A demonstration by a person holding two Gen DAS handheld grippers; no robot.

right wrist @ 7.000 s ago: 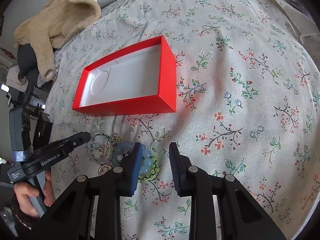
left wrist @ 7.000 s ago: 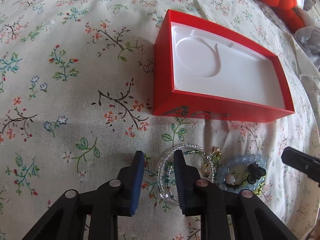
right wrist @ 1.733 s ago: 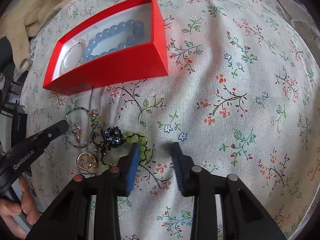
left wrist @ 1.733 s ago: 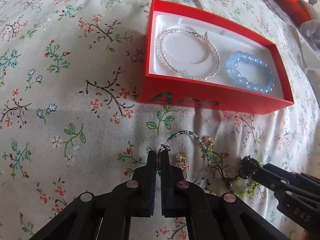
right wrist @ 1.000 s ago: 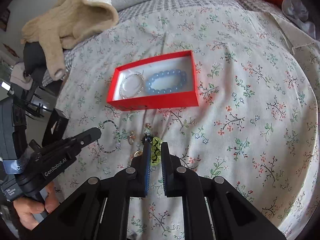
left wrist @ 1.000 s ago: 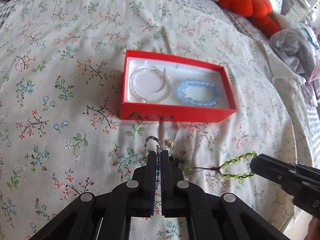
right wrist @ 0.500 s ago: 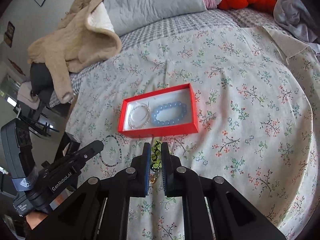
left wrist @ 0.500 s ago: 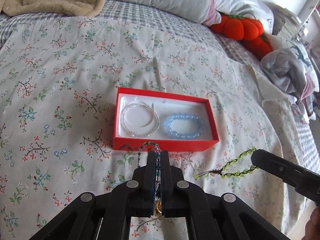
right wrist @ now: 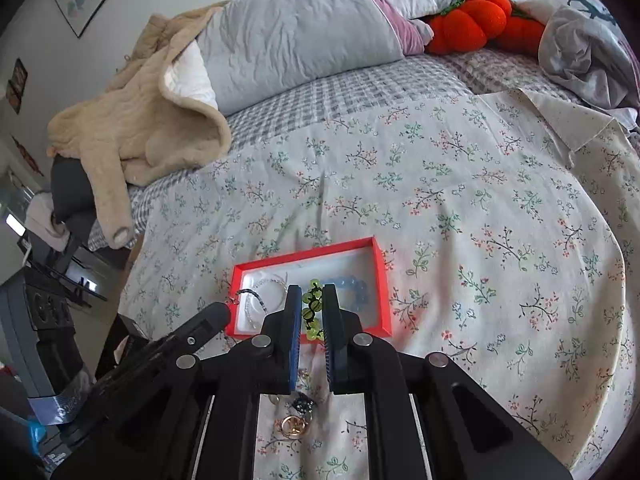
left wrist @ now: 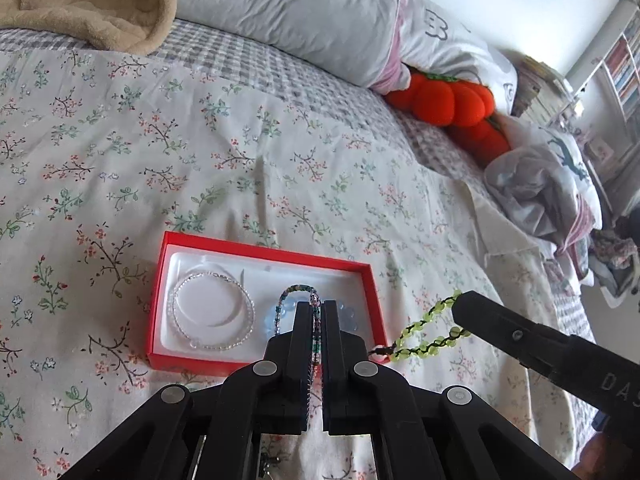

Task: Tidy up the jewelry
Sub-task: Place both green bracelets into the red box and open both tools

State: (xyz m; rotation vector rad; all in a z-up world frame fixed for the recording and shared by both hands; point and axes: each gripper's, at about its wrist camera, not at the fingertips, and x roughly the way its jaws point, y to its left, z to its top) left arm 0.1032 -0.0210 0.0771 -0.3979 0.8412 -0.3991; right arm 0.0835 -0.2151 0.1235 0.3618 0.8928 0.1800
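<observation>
A floral bedspread (left wrist: 280,184) fills both views, w/ a grey pillow (left wrist: 288,12) at 12 o'clock, a beige fleece garment (right wrist: 136,132) at 10 o'clock in the right wrist view and orange plush pumpkins (left wrist: 448,100) at 1 o'clock in the left. On the spread, toward 6 o'clock, sits an open red jewelry box (left wrist: 160,280) w/ white liner; inside lie a clear crystal bangle (left wrist: 210,322) on its left half and a pale blue bead bracelet (right wrist: 354,286) on its right. The left gripper (left wrist: 316,312) has its jaws pinched nearly together on a thin multicolour seed-bead bracelet (left wrist: 300,290), whose loop sticks up past the tips, seen over the box. The right gripper (right wrist: 312,300) is clamped tight on a lime-green bead bracelet (right wrist: 311,308); in the left wrist view the strand hangs from its tip at 3 o'clock, beside the box's right end. Below the right gripper, at 6 o'clock on the spread, lie a gold ring (right wrist: 294,426) and a small dark charm (right wrist: 303,403), near each other.
</observation>
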